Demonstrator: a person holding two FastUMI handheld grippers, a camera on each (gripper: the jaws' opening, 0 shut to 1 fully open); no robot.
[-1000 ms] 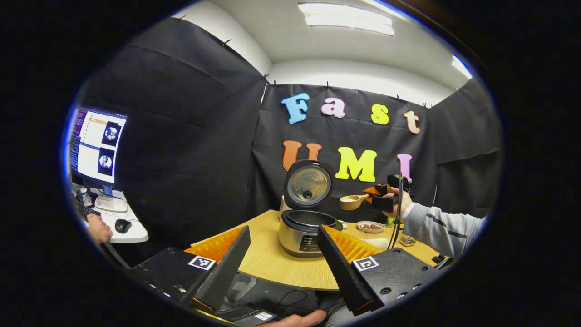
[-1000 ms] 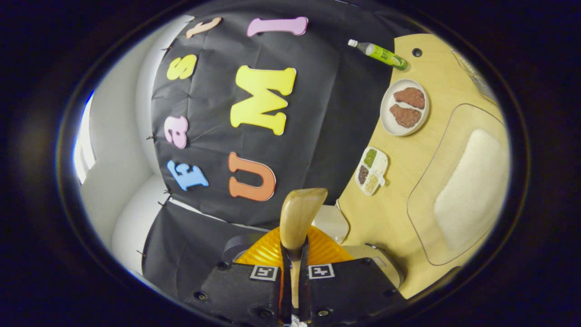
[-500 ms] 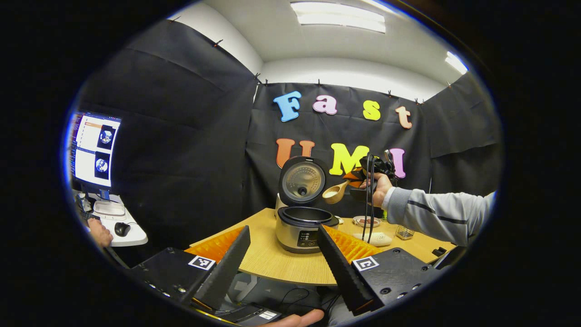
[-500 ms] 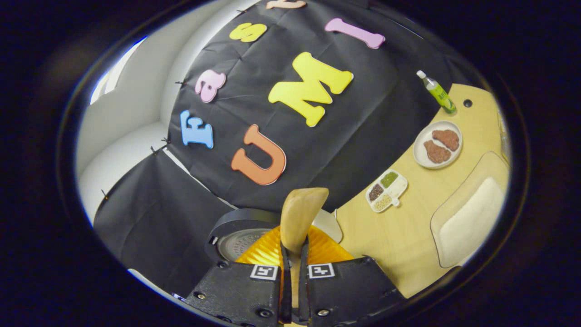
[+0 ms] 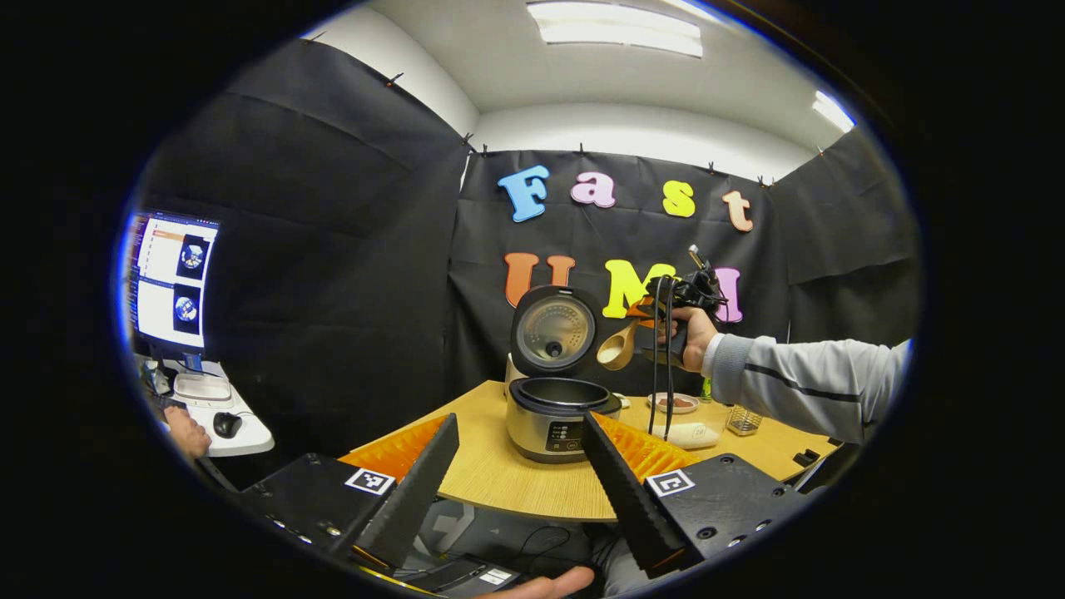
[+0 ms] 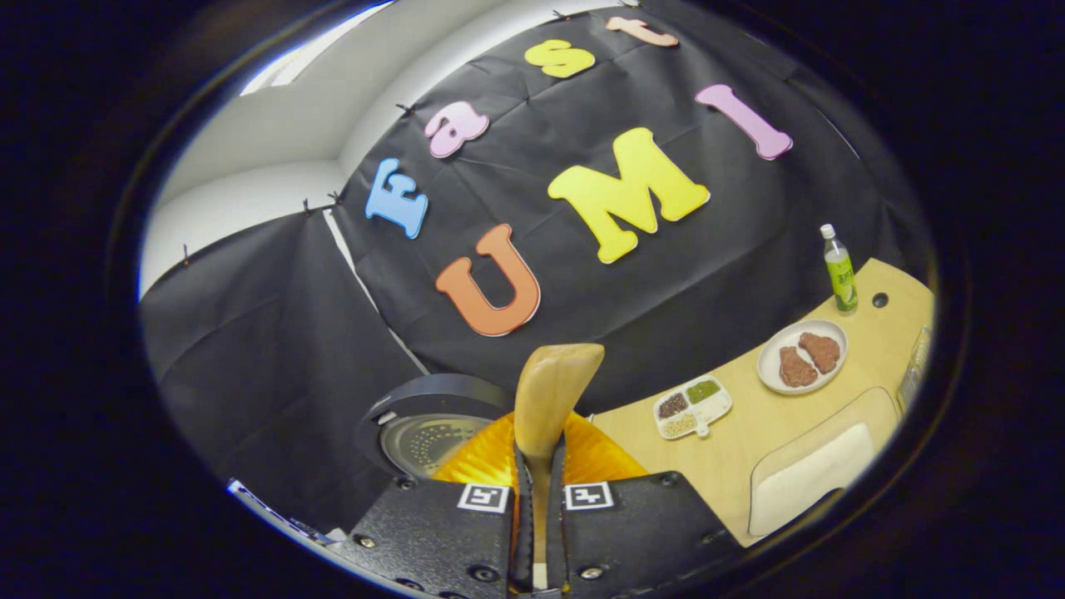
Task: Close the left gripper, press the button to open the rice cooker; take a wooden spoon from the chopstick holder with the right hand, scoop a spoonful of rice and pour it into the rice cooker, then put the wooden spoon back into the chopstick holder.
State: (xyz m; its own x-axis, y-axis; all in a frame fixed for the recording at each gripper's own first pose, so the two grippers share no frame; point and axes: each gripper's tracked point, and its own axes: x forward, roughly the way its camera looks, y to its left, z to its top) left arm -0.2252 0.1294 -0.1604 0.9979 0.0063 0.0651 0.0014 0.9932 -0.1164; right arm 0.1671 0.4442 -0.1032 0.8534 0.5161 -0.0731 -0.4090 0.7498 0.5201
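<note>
My right gripper [image 6: 537, 499] is clamped on the wooden spoon [image 6: 549, 399], both fingers pressing its handle. In the left gripper view the spoon's bowl, holding white rice, tilts above the rice cooker [image 5: 557, 416] at about 2 o'clock from its open pot, just beside the raised lid [image 5: 553, 329]. My left gripper [image 5: 520, 474] hangs off the table [image 5: 491, 482] edge at 6 o'clock, fingers spread wide, holding nothing.
</note>
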